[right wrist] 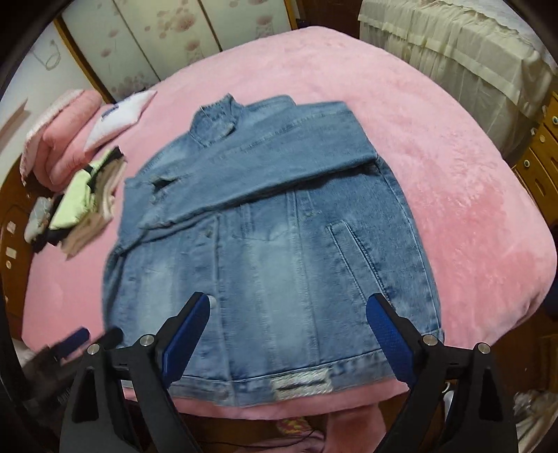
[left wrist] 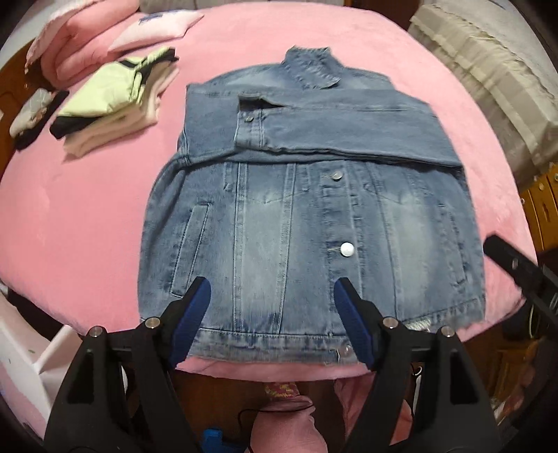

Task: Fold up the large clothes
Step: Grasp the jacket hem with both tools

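Note:
A faded blue denim jacket (left wrist: 296,216) (right wrist: 279,223) lies front up and buttoned on the pink bed (left wrist: 87,209) (right wrist: 453,174). Its collar (left wrist: 310,66) points away from me. Both sleeves (left wrist: 348,129) are folded across the chest, and the hem lies at the near edge of the bed. My left gripper (left wrist: 272,284) hangs open above the lower left part of the jacket, with nothing between its blue pads. My right gripper (right wrist: 287,298) hangs open and wider above the lower right part, also holding nothing.
A stack of folded clothes (left wrist: 111,101) (right wrist: 83,205) with a pale green top sits on the bed's left side. Behind it lie a folded pink quilt (left wrist: 76,45) and a pillow (left wrist: 157,31). Beige-covered furniture (right wrist: 453,52) and wooden drawers (right wrist: 537,156) stand to the right.

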{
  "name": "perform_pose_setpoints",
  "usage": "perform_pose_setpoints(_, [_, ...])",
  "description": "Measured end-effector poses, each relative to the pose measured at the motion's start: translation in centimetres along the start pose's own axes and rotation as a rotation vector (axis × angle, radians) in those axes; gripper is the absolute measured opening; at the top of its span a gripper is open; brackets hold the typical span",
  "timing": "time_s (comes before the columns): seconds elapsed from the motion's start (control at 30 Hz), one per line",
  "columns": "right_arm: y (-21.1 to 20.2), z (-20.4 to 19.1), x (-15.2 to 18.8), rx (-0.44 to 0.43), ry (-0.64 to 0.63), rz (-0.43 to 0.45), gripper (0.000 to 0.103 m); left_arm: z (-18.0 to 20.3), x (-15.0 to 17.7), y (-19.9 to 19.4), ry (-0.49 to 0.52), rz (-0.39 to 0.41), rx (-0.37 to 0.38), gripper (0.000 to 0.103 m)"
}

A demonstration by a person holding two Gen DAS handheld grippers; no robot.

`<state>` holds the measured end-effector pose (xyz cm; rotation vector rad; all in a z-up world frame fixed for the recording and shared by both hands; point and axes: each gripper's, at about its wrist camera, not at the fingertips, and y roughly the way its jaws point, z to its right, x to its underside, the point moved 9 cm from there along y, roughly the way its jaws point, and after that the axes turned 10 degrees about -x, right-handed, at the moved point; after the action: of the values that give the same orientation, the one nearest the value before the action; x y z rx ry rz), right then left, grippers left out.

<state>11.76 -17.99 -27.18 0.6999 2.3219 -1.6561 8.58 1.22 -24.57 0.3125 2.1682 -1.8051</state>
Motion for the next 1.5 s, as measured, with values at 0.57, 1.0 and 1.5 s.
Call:
perform_pose_setpoints(0.57, [-1.8,5.7,5.3,-0.254,0.522,0.105,0.096,-6.2,8.0,3.5,-0.248,-0.182,-0.148,0.072])
perform_pose_setpoints(1.0, [1.3,19.0,13.5,-0.158,0.809,0.175,0.094,-14.3,16.6,11.9,-0.682,-0.372,-0.096,0.072])
perform_pose_setpoints(1.5, [5.6,21.9,11.0,-0.042,0.662,0.126,0.048,-18.3,15.8,13.8,-0.864,-0.244,0.104,0.072])
